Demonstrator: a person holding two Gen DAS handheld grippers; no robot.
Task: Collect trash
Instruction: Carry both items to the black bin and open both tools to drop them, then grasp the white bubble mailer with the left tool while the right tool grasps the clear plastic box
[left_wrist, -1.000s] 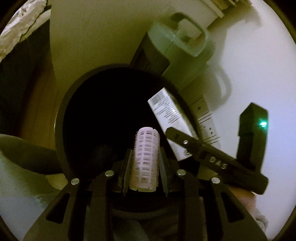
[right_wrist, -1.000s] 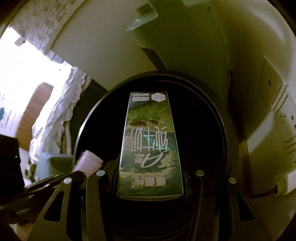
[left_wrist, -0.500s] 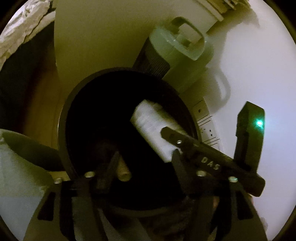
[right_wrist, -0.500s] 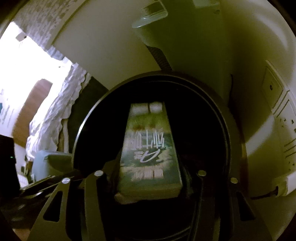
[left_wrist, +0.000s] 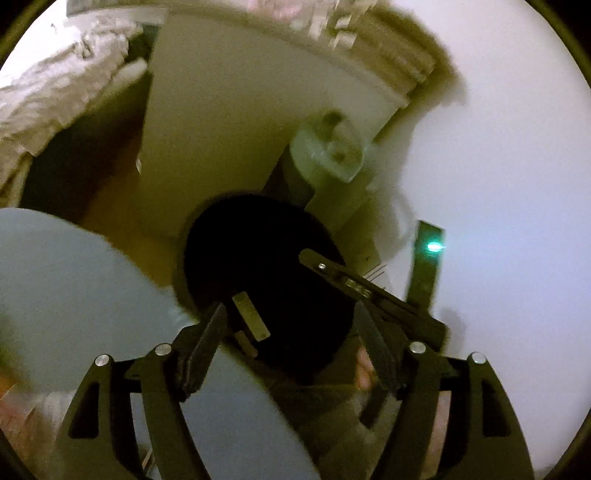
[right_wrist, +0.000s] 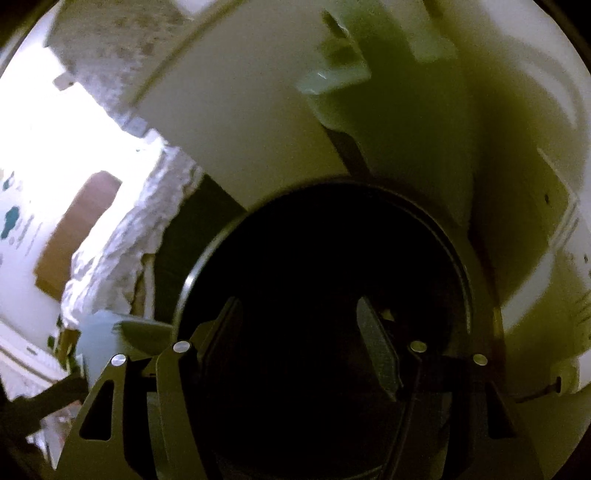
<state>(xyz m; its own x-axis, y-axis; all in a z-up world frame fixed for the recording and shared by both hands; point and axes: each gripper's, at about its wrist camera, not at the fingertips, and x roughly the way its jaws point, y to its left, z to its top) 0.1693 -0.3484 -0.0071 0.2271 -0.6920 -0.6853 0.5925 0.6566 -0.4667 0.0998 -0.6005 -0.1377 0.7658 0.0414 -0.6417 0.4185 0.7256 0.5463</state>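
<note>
— Two tongs, both above one round black bin (right_wrist: 325, 280), which sits on the floor just beside a pale cabinet (left_wrist: 221, 122) on its far side. White wall (left_wrist: 498, 147) fills the right of the left wrist view; a bed with rumpled white bedding (right_wrist: 122, 243) lies far left.

— And next to the bin?

— A pale green appliance with a handle (left_wrist: 328, 151) stands at its far right edge, touching or nearly so. A grey-blue surface (left_wrist: 74, 288) lies near left.

— The tongs?

— Left tongs (left_wrist: 291, 332) are spreading, jaws wide apart, nothing between them. Right tongs (right_wrist: 299, 332) are also spreading, about half open, empty, directly over the bin's mouth. In the left wrist view the right tool shows as a black bar crossing the bin's right rim, with a green light (left_wrist: 434, 246) glowing behind it.

— The trash?

— Inside the bin. A pale flat strip (left_wrist: 251, 310) shows in the dark near the left jaw; I cannot tell what it is. The right view shows only blackness inside.
</note>
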